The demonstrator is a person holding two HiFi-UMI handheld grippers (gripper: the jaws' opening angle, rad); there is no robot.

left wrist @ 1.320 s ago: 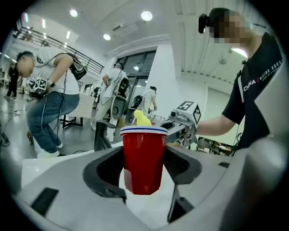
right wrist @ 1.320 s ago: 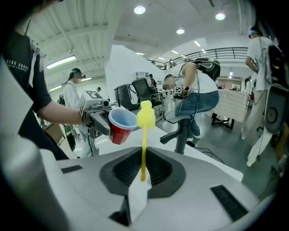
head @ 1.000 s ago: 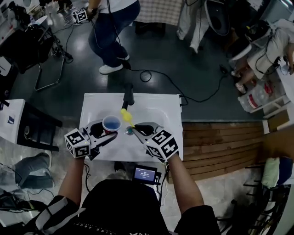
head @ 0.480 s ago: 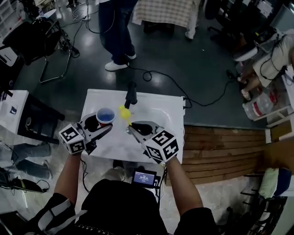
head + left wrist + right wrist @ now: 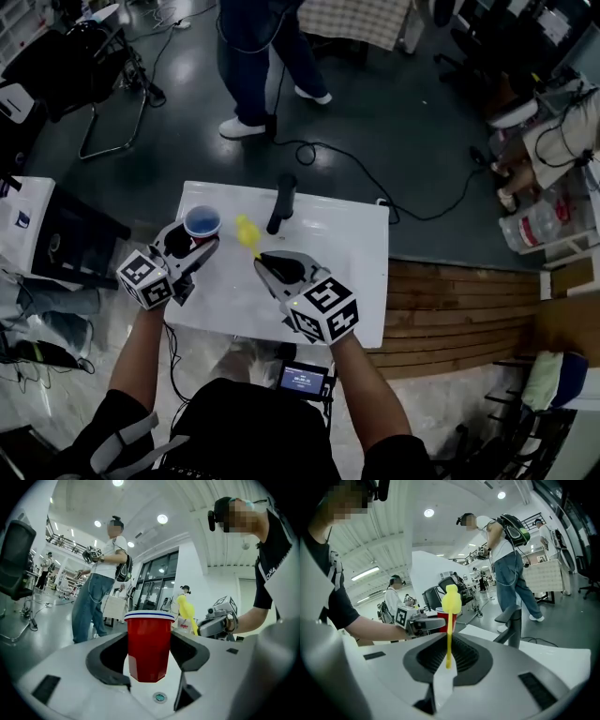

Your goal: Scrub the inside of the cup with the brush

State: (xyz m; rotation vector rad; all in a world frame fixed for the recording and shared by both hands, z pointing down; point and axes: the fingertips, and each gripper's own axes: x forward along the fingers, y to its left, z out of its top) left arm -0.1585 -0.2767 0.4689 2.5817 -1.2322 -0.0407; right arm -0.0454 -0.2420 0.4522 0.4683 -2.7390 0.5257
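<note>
A red cup (image 5: 202, 222) with a white rim and a blue inside stands upright between the jaws of my left gripper (image 5: 192, 246), over the white table's far left part. In the left gripper view the pads press on the sides of the cup (image 5: 149, 644), so the left gripper (image 5: 149, 656) is shut on it. My right gripper (image 5: 268, 262) is shut on the thin handle of a yellow brush (image 5: 247, 232), whose head points up and toward the cup. In the right gripper view the brush (image 5: 450, 603) rises from the right gripper (image 5: 449, 660), apart from the cup (image 5: 443, 619).
A black upright post (image 5: 281, 203) stands on the white table (image 5: 337, 253) near its far edge, just right of the brush. A person (image 5: 258, 66) walks on the dark floor beyond, cables trail there, and wooden boards (image 5: 450, 300) lie to the right.
My left gripper has carried the cup to the left and toward the table's far edge. The right gripper with the brush has shifted a little, and the gap between them is wider. The person behind has walked on.
</note>
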